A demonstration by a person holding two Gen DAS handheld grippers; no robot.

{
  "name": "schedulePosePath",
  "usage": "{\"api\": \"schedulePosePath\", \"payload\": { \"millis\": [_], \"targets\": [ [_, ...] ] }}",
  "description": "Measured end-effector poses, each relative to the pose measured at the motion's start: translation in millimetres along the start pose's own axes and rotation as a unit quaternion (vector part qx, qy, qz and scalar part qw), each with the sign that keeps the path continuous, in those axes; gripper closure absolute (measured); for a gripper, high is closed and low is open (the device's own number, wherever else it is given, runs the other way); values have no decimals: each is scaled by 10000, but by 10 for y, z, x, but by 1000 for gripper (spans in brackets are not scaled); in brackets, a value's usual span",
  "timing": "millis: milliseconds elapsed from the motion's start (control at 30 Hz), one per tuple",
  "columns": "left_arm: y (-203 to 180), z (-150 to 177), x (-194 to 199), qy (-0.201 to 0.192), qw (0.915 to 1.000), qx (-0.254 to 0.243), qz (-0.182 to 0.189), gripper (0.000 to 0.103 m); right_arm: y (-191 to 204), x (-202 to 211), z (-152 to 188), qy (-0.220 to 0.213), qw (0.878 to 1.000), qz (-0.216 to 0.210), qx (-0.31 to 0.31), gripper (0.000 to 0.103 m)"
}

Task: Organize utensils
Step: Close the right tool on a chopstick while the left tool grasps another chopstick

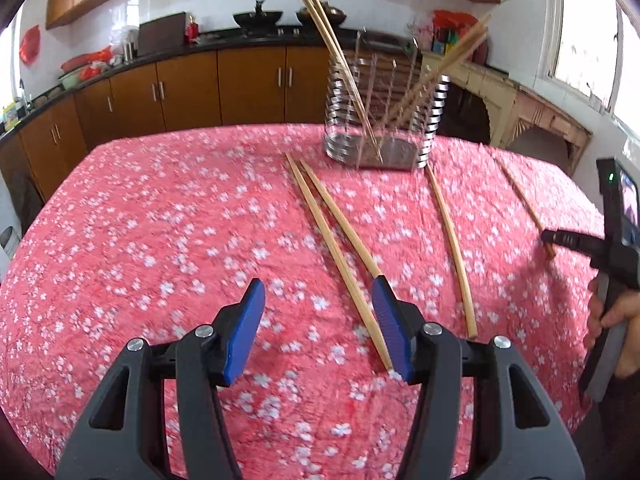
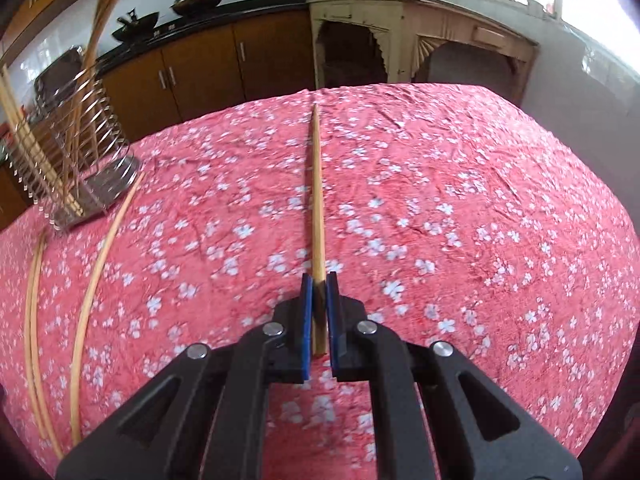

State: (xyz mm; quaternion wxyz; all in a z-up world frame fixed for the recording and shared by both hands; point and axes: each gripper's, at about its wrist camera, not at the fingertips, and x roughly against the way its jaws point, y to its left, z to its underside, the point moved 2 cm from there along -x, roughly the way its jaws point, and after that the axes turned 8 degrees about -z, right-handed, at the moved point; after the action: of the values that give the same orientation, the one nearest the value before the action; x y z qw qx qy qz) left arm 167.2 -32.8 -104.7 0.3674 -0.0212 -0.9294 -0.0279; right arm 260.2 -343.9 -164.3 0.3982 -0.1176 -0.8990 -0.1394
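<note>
A wire utensil holder (image 1: 384, 112) stands on the far side of the table with several bamboo chopsticks (image 1: 332, 48) leaning in it; it also shows in the right wrist view (image 2: 76, 148). My left gripper (image 1: 320, 292) is open above the pink cloth, with a pair of loose chopsticks (image 1: 336, 248) lying by its right finger. A single chopstick (image 1: 452, 240) lies further right. My right gripper (image 2: 319, 280) is shut on one chopstick (image 2: 317, 192) that points away along the table; it shows at the right in the left wrist view (image 1: 560, 240).
The table carries a pink floral cloth (image 1: 160, 220). Three loose chopsticks (image 2: 92, 272) lie at the left of the right wrist view. Kitchen cabinets (image 1: 180, 92) and a cream sideboard (image 2: 400, 40) stand beyond the table.
</note>
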Motion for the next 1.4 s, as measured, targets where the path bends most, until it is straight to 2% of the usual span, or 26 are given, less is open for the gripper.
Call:
{"api": "schedulePosePath", "payload": {
  "millis": [167,300,500,533,667,833,1000,1400],
  "targets": [
    [-110,105,-97,308,9994,-103,92,48,-52,-9,-16,-3,10000,-25,-37,95],
    [-204,140,-151,406,9990,-189,89,57,-76,-6,-19,-3,10000,-43,-54,95],
    [-277,131,-263,553,9977,-326,-232,90,-49,-26,-29,-4,9999,-61,-82,95],
    [-261,117,-275,587,9975,-301,-252,93,-51,-23,-27,-5,9999,-69,-90,95],
    [-88,42,-336,694,9969,-168,-327,96,-33,-6,7,-11,9999,-81,-111,95],
    [331,-102,-490,764,9953,-1,-603,96,-44,-2,12,-14,9999,-102,-131,95],
    [615,-199,-595,781,9947,-33,-666,95,-37,0,13,-13,9999,-102,-134,95],
    [768,-284,-702,660,9960,-91,-599,94,-31,-1,12,-11,9998,-112,-148,95]
  ]
}}
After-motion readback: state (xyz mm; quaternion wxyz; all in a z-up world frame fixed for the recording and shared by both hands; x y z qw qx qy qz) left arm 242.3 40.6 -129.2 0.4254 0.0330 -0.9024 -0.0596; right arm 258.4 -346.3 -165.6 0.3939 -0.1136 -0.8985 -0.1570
